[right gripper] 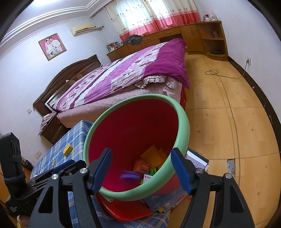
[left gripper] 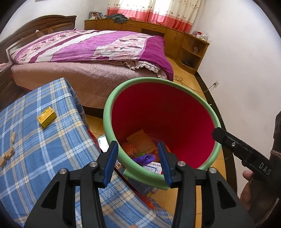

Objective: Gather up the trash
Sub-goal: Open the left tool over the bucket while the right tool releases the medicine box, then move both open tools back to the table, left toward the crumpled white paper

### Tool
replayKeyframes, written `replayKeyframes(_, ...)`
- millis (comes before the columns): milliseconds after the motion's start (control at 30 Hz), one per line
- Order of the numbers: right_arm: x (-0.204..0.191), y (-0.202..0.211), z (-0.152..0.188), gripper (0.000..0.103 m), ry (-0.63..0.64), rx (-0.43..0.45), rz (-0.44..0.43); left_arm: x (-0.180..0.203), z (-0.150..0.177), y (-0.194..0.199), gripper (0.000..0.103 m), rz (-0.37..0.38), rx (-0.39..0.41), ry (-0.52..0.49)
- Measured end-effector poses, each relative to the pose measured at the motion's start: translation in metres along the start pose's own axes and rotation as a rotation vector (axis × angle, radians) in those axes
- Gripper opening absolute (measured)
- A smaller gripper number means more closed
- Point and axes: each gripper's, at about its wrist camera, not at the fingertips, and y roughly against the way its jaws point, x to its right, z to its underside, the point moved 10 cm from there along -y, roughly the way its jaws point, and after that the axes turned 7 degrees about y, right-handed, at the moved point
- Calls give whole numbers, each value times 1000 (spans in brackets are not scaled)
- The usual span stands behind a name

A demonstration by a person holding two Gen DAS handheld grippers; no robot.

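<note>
The left gripper [left gripper: 138, 162] is held with its jaws spread and nothing between them, above the near rim of the bin [left gripper: 114, 98]. The right gripper [right gripper: 141, 169] is likewise spread and empty over the same bin [right gripper: 182, 115]. Inside, a purple wad [left gripper: 146, 157], boxes and an orange mesh piece are seen. A yellow box [left gripper: 46, 116] is left on the checked cloth [left gripper: 52, 149].

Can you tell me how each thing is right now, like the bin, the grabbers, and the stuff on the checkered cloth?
Red bin: lidless, partly filled with boxes and a purple scrap.
Left gripper: open, empty, over the bin's near rim.
Right gripper: open, empty, aimed into the bin.
Yellow box: closed, lying on the blue checkered cloth.
Curtains: drawn shut.
</note>
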Motion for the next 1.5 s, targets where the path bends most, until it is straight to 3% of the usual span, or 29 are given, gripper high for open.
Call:
replayKeyframes(333, -19, 9, 3, 73, 16, 4, -18, -27, 8, 27, 47, -24, 26, 66)
replayKeyframes(433, -30, 13, 4, 79, 32, 4, -26, -43, 11, 40, 50, -52, 43, 89)
replayKeyframes(500, -38, 15, 6, 80, 43, 1, -31, -53, 11, 48, 55, -68, 56, 101)
replayKeyframes(633, -56, 16, 10, 83, 68, -9, -41, -77, 12, 65, 56, -100, 81, 135)
replayKeyframes(1033, -116, 8, 26, 86, 141, -62, -88, -167, 23, 112, 57, -209, 135, 262)
replayKeyframes(1100, -125, 6, 29, 87, 153, -72, -95, -183, 25, 117, 62, -230, 142, 281)
replayKeyframes(1500, -181, -15, 42, 89, 221, -124, -137, -276, 29, 147, 65, -385, 173, 335)
